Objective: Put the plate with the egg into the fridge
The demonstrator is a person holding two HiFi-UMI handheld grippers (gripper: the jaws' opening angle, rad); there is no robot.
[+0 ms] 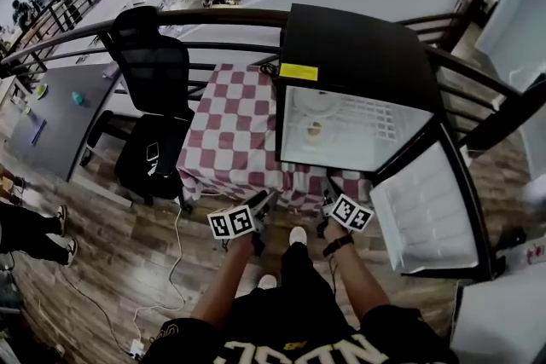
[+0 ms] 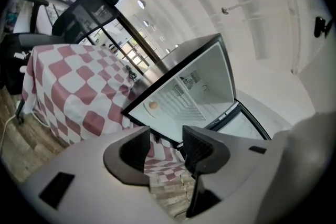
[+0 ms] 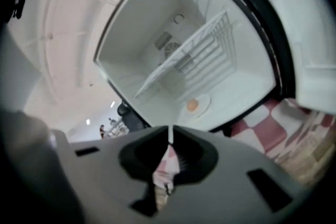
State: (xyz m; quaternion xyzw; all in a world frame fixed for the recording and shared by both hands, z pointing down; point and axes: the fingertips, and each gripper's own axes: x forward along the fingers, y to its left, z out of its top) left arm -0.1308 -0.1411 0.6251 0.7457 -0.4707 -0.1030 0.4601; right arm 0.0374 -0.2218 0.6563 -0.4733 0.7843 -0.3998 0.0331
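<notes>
the plate (image 3: 205, 102) with the egg (image 3: 192, 105) already sat on the floor of the open fridge (image 1: 358, 55), below the wire shelf (image 3: 202, 50), at the lower left of the opening in the head view. both tongs hung outside, just below that opening. the left gripper (image 2: 167, 147) had its jaws apart and empty; the right gripper (image 3: 169, 136) had its jaws pressed together on nothing. the door (image 1: 426, 213) stood swung out at lower right, nearer the right gripper, so shutting it probably fell to that hand.

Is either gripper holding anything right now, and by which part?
Nothing is held. The left gripper has its jaws apart and empty; the right gripper is shut on nothing. The plate with the egg lies inside the fridge.
</notes>
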